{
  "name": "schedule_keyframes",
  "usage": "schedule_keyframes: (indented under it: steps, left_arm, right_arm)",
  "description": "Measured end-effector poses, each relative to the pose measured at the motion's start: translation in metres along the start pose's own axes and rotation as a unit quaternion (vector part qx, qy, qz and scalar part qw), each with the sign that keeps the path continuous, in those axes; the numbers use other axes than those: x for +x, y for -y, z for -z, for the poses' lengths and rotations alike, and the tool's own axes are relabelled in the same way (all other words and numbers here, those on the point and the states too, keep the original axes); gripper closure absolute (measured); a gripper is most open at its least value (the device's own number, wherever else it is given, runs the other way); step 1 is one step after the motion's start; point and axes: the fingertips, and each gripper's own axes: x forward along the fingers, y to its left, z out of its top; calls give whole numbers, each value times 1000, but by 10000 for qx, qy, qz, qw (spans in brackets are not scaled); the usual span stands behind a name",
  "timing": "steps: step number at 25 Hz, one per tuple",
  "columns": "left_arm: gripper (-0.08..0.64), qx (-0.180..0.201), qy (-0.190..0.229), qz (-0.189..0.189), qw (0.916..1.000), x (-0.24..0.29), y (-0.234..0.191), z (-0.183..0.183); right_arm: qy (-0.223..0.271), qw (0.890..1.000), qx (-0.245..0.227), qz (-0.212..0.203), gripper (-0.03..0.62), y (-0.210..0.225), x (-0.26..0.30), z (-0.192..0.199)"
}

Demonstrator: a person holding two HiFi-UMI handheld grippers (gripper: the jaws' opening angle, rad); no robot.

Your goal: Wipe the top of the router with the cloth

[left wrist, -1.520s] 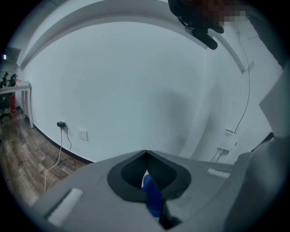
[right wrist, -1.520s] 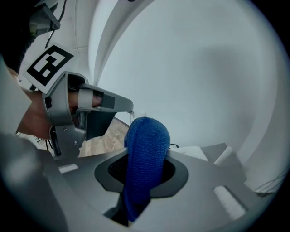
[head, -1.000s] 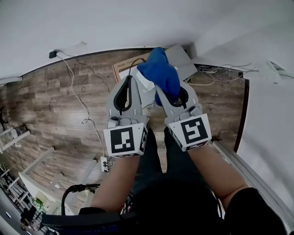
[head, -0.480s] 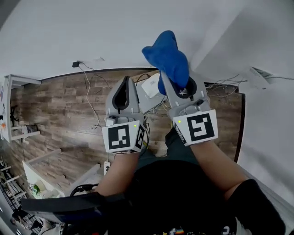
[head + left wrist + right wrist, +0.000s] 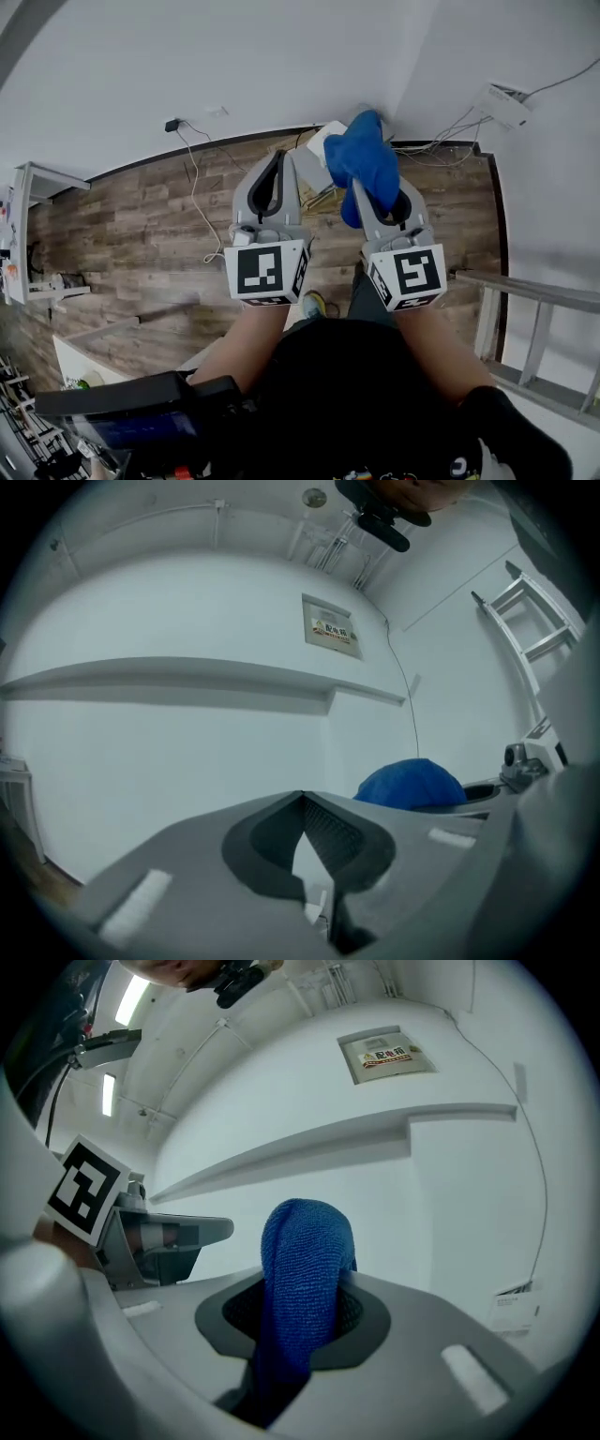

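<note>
My right gripper (image 5: 373, 199) is shut on a blue cloth (image 5: 364, 159), which bulges up out of the jaws and droops over them. In the right gripper view the cloth (image 5: 305, 1260) fills the gap between the jaws of that gripper (image 5: 300, 1288). My left gripper (image 5: 279, 159) is held close beside it, shut and empty; its tips meet in the left gripper view (image 5: 302, 803), with the cloth (image 5: 411, 785) to the right. A white flat box (image 5: 319, 148), perhaps the router, lies on the floor by the wall, partly hidden behind the grippers. Both gripper views face a white wall.
Below is a wood floor (image 5: 141, 234) with loose cables (image 5: 195, 187) along the wall. An aluminium ladder (image 5: 525, 300) stands at the right and a white rack (image 5: 28, 183) at the left. A wall ledge (image 5: 187, 677) and a small sign (image 5: 335, 630) are ahead.
The head view has swung and both grippers now sit lower, over the floor rather than against the wall. They stay side by side, the cloth still clamped in the right one.
</note>
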Motion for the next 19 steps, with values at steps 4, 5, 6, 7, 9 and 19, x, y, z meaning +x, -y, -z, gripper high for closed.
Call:
schedule_keyframes:
  steps: [4,5,6,7,9,19]
  left_arm:
    - [560,-168,-93,82,9998,-76,-3,-10]
    - [560,-235,-94,87,9996,-86,-4,-12]
    - [560,-305,-80,90,9995,-94,-4,-15]
    - [560,-357,-48,92,9993,-99,-4,-18]
    - [560,-364,40,100,9993,-105,-6,-26]
    - [560,-265,218,290,9990,-123,-10,-36]
  right_arm:
    - [-148,9997,-60,208,482,-48,-49,-9]
    - [-140,9996,-101,238,482,-53,-55,-14]
    - [-104,9995,-169,263,482,-57,-59,-20]
    - [-48,9993,-241,289,482,-59,-61,-28]
    - [81,9988,-334,358,482,-63,-63,-44]
    - [302,9967,-403,630,482,-88,-86,-58]
